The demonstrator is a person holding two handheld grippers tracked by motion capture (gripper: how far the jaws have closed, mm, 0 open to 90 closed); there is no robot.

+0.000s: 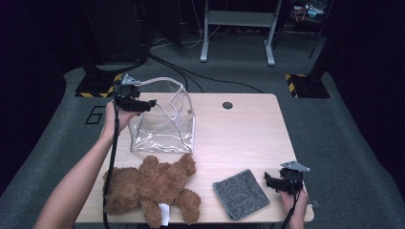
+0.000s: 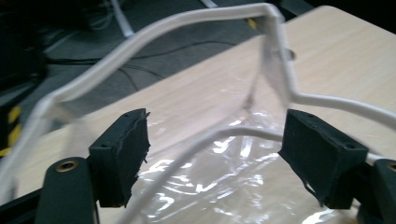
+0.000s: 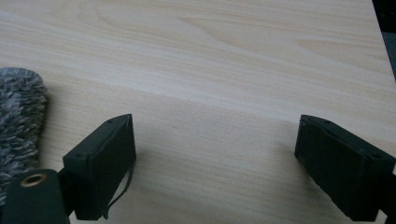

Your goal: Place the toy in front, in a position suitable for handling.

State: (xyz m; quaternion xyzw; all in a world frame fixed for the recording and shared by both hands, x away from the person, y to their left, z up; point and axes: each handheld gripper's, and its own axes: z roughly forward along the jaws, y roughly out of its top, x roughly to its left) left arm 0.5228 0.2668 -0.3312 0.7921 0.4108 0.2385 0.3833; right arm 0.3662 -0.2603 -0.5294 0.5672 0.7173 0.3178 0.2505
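A clear plastic bag (image 1: pixel 165 129) with a white rim stands open at the back left of the wooden table (image 1: pixel 239 129). My left gripper (image 1: pixel 152 102) hovers at the bag's upper left rim, jaws wide apart. In the left gripper view the bag (image 2: pixel 224 186) lies just ahead, and its near white rim runs between the open left gripper (image 2: pixel 215 135) pads without being pinched. A brown teddy bear (image 1: pixel 153 183) lies at the front left. My right gripper (image 1: pixel 267 180) rests open at the front right, beside a grey cloth (image 1: pixel 240 194). The right gripper (image 3: pixel 215 140) has bare wood between its jaws, with the grey cloth (image 3: pixel 18 112) at the left edge.
A round cable hole (image 1: pixel 227 105) sits in the table's back middle. Beyond the table, on grey carpet, stands a metal desk frame (image 1: pixel 237 28) with cables on the floor. The left gripper's black cable hangs over the teddy bear's left side.
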